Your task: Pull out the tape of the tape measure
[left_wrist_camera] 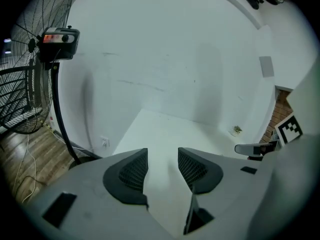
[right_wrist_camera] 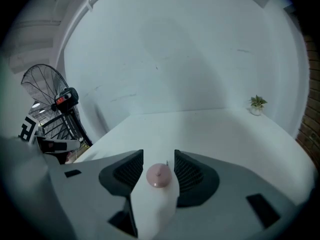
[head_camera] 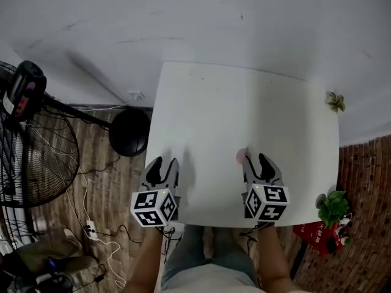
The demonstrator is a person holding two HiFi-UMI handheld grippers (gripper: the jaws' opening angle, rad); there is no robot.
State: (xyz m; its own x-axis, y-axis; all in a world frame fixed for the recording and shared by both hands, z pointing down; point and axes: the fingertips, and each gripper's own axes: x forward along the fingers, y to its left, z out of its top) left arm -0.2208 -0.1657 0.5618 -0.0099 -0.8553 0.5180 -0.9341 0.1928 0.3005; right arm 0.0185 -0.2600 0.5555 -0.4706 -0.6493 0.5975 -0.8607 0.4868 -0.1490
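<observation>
A small round pink tape measure (right_wrist_camera: pixel 159 176) lies on the white table (head_camera: pixel 244 108), in the gap between the jaws of my right gripper (right_wrist_camera: pixel 159 157). The jaws stand open, one on each side of it, with a thin gap to each. In the head view the tape measure (head_camera: pixel 242 156) shows just left of the right gripper (head_camera: pixel 255 161), near the table's front edge. No tape is seen drawn out. My left gripper (head_camera: pixel 165 166) hovers at the table's front left, open, with only bare table between its jaws (left_wrist_camera: pixel 162 156).
A standing fan (head_camera: pixel 24 151) and a black round base (head_camera: pixel 129 132) are on the wooden floor to the left, with cables (head_camera: pixel 91 224) lying about. A small potted plant (head_camera: pixel 335 101) sits at the table's far right corner. Another green plant (head_camera: pixel 333 206) stands off the right edge.
</observation>
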